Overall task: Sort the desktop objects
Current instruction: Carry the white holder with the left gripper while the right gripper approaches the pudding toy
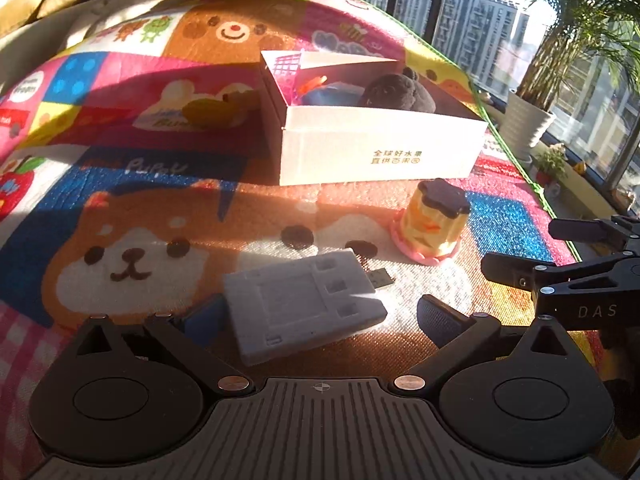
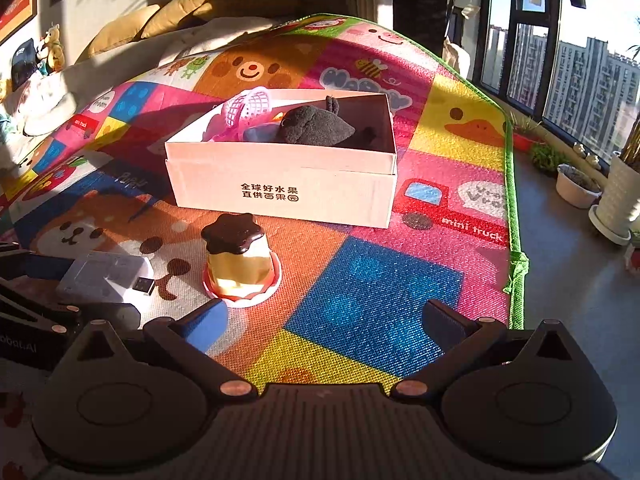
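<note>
Both your tongs stand wide open and hold nothing. Your left gripper straddles the grey block near the mat's front edge, ready to close. The pudding toy stands before the white box. Only the right view shows the box's far wall and the plush inside; your right gripper hangs over bare mat.

Both hand-held grippers wide open
</note>
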